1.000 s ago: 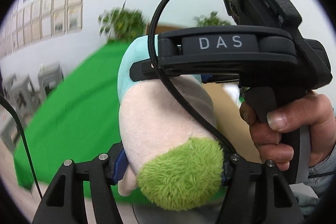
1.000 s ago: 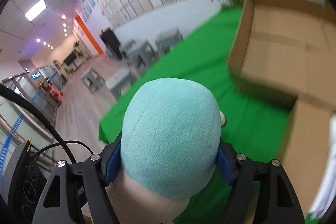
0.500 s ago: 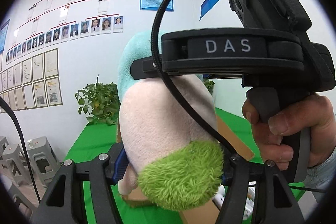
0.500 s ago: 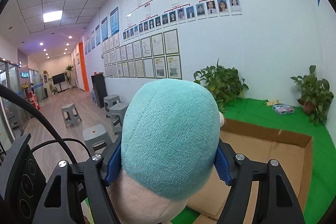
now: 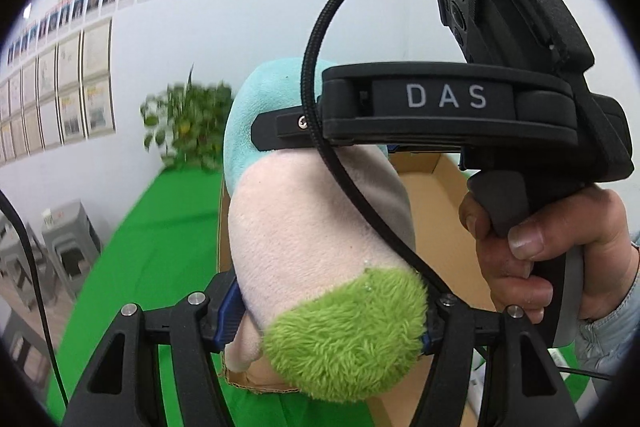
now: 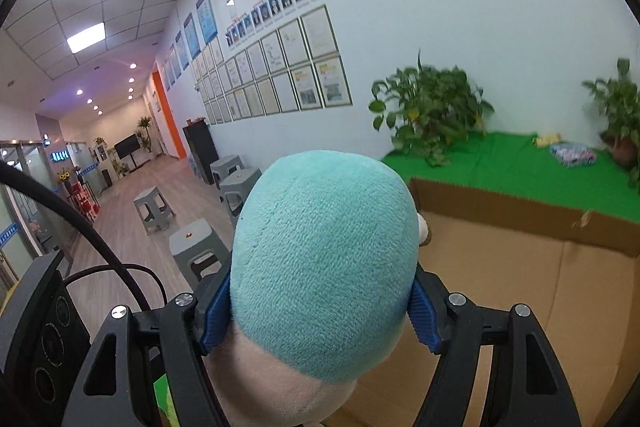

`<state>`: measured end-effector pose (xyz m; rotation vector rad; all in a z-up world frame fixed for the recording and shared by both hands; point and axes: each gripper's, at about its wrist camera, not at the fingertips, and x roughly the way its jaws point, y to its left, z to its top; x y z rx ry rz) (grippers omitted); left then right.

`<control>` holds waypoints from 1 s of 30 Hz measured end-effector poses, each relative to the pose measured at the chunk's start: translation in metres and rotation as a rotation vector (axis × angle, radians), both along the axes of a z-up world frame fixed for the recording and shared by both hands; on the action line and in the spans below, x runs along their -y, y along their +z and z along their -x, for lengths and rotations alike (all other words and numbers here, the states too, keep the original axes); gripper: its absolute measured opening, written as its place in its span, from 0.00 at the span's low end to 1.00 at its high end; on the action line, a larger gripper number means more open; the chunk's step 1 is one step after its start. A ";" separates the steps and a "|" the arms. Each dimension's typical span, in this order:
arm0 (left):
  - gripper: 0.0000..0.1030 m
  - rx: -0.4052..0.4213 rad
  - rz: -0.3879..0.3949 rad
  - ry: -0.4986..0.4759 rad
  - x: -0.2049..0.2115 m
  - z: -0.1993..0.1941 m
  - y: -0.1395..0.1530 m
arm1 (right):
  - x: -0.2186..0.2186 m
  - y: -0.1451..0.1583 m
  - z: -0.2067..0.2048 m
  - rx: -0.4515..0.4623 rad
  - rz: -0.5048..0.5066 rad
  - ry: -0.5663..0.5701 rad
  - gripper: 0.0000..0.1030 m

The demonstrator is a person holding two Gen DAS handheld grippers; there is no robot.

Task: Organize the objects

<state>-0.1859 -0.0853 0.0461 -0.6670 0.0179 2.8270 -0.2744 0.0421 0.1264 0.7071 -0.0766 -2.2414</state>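
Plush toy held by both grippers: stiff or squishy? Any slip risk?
Likely squishy: the plush toy bulges around the right gripper pads. Probably light for its size. Slip seems unlikely, since the fuzzy green end sits pinched in the left gripper.

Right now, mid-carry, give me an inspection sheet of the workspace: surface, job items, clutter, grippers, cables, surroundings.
Surface: green cloth over the table.
Job's things: plush toy held in the air; open cardboard box beyond it.
Clutter: small patterned packet on the far cloth.
Grippers: left gripper clamps the toy's green end; right gripper clamps its teal head.
Cables: black cable arcs across the toy.
Surroundings: potted plants, grey stools, framed wall papers.
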 end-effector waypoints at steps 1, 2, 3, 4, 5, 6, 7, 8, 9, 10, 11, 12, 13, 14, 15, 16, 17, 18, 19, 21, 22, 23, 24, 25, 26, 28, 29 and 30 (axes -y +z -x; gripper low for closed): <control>0.63 0.018 -0.001 0.005 0.004 0.007 -0.003 | 0.003 -0.013 0.012 0.022 0.000 0.006 0.68; 0.63 0.039 0.000 0.011 0.006 0.013 -0.011 | 0.005 -0.026 0.026 0.045 0.000 0.014 0.68; 0.63 0.055 0.003 0.015 0.004 0.013 -0.017 | 0.008 -0.040 0.037 0.064 0.001 0.021 0.68; 0.63 0.077 0.005 0.018 0.006 0.018 -0.025 | 0.011 -0.051 0.045 0.080 0.002 0.027 0.68; 0.63 0.097 0.002 0.020 0.009 0.024 -0.031 | 0.015 -0.067 0.055 0.099 0.002 0.032 0.68; 0.63 0.118 -0.004 0.022 0.012 0.029 -0.038 | 0.019 -0.081 0.062 0.112 0.002 0.036 0.68; 0.63 0.131 -0.007 0.024 0.013 0.033 -0.039 | 0.025 -0.098 0.070 0.134 0.002 0.041 0.68; 0.63 0.147 -0.008 0.028 0.017 0.040 -0.043 | 0.026 -0.109 0.077 0.150 0.003 0.043 0.68; 0.63 0.165 -0.011 0.031 0.017 0.044 -0.048 | 0.027 -0.120 0.082 0.165 0.002 0.045 0.67; 0.63 0.188 -0.017 0.033 0.017 0.047 -0.054 | 0.029 -0.137 0.090 0.185 -0.005 0.046 0.67; 0.63 0.205 -0.019 0.033 0.018 0.051 -0.058 | 0.028 -0.146 0.095 0.195 -0.010 0.048 0.67; 0.63 0.220 -0.020 0.033 0.017 0.053 -0.062 | 0.030 -0.158 0.107 0.207 -0.012 0.049 0.67; 0.63 0.239 -0.021 0.032 0.016 0.055 -0.067 | 0.032 -0.169 0.114 0.224 -0.014 0.049 0.67; 0.63 0.255 -0.025 0.034 0.016 0.055 -0.070 | 0.032 -0.181 0.120 0.238 -0.017 0.049 0.67; 0.63 0.265 -0.026 0.036 0.013 0.054 -0.073 | 0.032 -0.191 0.123 0.244 -0.019 0.051 0.67; 0.63 0.273 -0.023 0.042 0.011 0.052 -0.076 | 0.032 -0.198 0.127 0.248 -0.019 0.053 0.67; 0.65 0.278 -0.021 0.047 0.011 0.051 -0.077 | 0.032 -0.204 0.128 0.251 -0.017 0.056 0.67; 0.65 0.285 -0.020 0.054 0.010 0.049 -0.077 | 0.032 -0.208 0.130 0.253 -0.015 0.059 0.67; 0.67 0.295 -0.019 0.062 0.010 0.048 -0.077 | 0.034 -0.213 0.134 0.257 -0.011 0.064 0.67; 0.68 0.309 -0.010 0.073 0.004 0.036 -0.078 | 0.037 -0.209 0.127 0.270 -0.003 0.070 0.67; 0.68 0.310 -0.002 0.079 0.005 0.035 -0.078 | 0.037 -0.209 0.127 0.276 0.001 0.069 0.68; 0.68 0.310 0.004 0.082 0.004 0.030 -0.077 | 0.038 -0.210 0.126 0.277 0.003 0.068 0.68; 0.68 0.309 0.007 0.082 0.003 0.025 -0.078 | 0.038 -0.211 0.125 0.276 0.002 0.066 0.68; 0.68 0.307 0.007 0.081 0.004 0.023 -0.078 | 0.039 -0.214 0.125 0.278 -0.003 0.062 0.69; 0.68 0.303 0.005 0.079 0.005 0.018 -0.078 | 0.038 -0.215 0.123 0.280 -0.005 0.059 0.69; 0.69 0.289 0.008 0.085 0.019 0.032 -0.081 | 0.035 -0.210 0.112 0.276 -0.013 0.050 0.70; 0.69 0.287 0.006 0.084 0.021 0.029 -0.081 | 0.034 -0.209 0.108 0.273 -0.023 0.040 0.70; 0.69 0.282 0.002 0.086 0.022 0.022 -0.079 | 0.035 -0.210 0.108 0.275 -0.029 0.032 0.72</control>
